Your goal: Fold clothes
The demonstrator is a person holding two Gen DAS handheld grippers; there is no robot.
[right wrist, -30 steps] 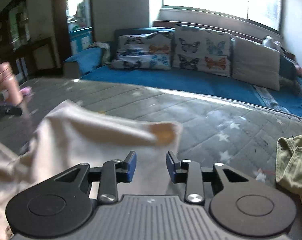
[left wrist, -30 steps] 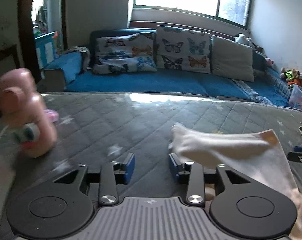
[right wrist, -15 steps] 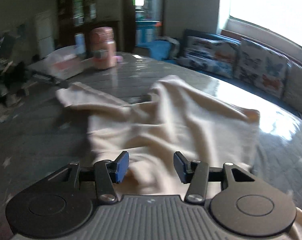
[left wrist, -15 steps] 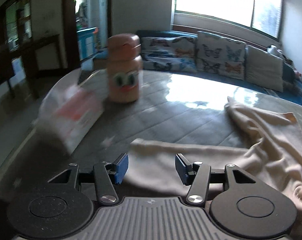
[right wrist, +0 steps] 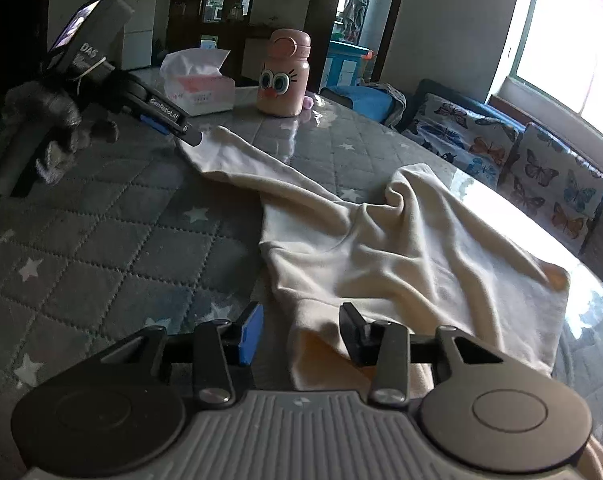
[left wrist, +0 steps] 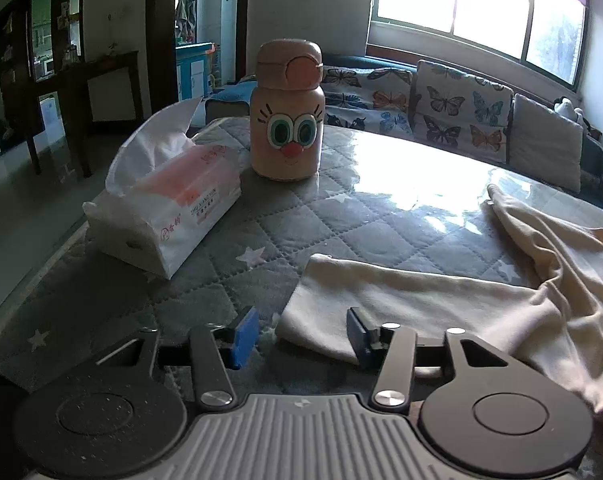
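Cream garment (right wrist: 381, 248) stretches lengthwise toward left gripper (right wrist: 189, 136).

The grey quilted star-patterned desk (left wrist: 285, 224) is carrying a crumpled cream fabric garment (right wrist: 381, 248), a white-and-orange soft tissue pack (left wrist: 169, 208) and a peach cartoon-faced bottle (left wrist: 287, 112).

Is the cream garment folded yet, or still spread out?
Spread, not folded: the cream garment lies rumpled across the quilted table, one sleeve stretched out.
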